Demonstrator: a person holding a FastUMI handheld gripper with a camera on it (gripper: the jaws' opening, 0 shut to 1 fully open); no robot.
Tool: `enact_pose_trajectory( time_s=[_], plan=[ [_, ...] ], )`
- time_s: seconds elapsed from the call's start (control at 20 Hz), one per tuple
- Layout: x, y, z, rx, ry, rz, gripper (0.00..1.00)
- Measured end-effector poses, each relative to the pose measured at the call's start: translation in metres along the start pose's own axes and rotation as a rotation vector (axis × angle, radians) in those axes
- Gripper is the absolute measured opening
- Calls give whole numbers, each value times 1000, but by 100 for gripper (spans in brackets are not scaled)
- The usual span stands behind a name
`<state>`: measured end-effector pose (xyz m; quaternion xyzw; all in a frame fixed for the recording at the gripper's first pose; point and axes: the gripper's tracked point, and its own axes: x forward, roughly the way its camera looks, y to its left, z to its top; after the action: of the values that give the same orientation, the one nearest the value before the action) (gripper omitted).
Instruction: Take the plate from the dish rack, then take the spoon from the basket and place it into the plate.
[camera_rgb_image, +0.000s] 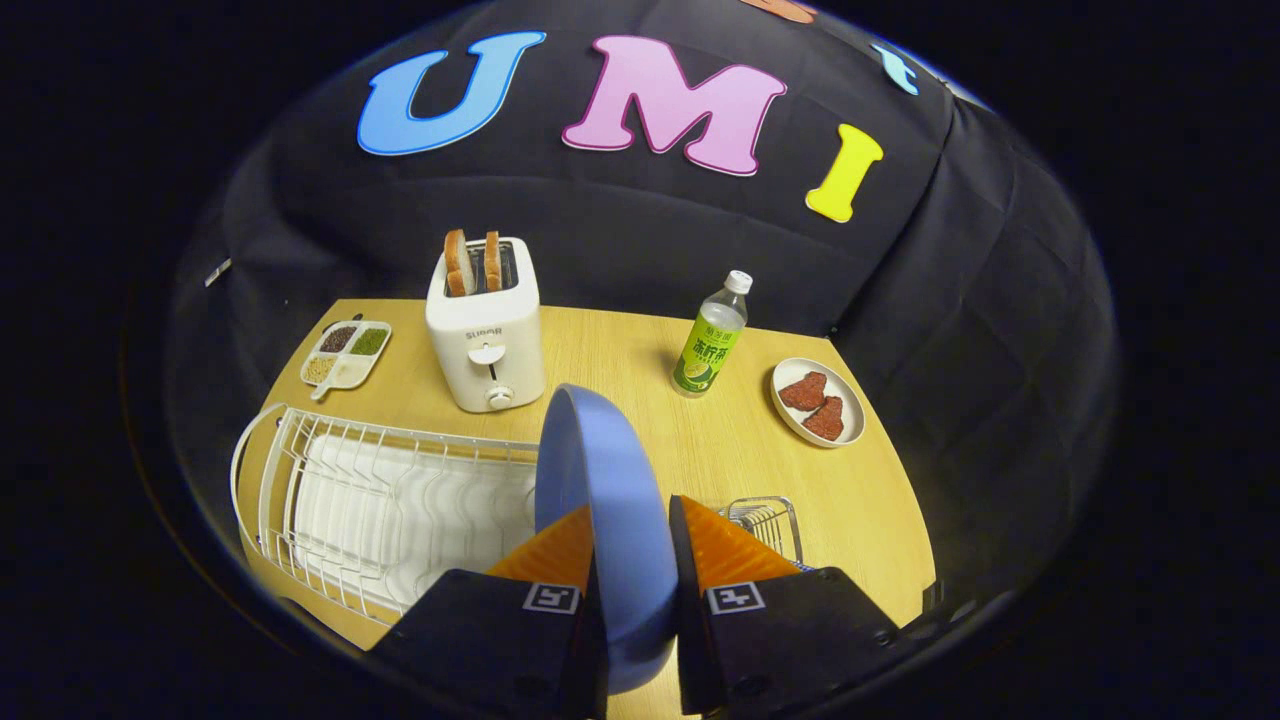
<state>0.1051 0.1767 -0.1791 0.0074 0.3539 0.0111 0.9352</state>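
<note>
A black cloth wall is standing behind a wooden desk (620, 340) that is carrying everything here. The white wire rack (380, 490) is sitting on the near left part of the desk, with no dishes showing in it. A toaster (487, 330) holding two bread slices is standing beyond the rack, a bottle (710, 340) to its right, then a small dish of red pieces (818, 402), and a divided tray (346, 353) at the far left.

The claw (628, 560) is pinching the blue plate (600, 480) on edge, both fingers pressing its faces near the rim, and holding it up over the desk just right of the rack. The plate looks stiff, smooth and probably slippery, so a firm rim grip is suiting it. The wire basket (768, 522) is peeking out beyond the right finger; I cannot make out the spoon.
</note>
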Motion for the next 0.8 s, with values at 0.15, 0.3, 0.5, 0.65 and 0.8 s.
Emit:
enact_pose_trajectory(
  time_s=[0.15,0.3,0.5,0.65,0.8],
  plan=[
    [-19,-5,6,48,-23,61,31],
    [-45,-13,7,85,-38,144,31],
    [-77,-30,-5,124,-39,239,31],
    [-94,-41,-31,164,8,297,31],
    [-110,-44,-67,239,85,371,31]
  ],
)
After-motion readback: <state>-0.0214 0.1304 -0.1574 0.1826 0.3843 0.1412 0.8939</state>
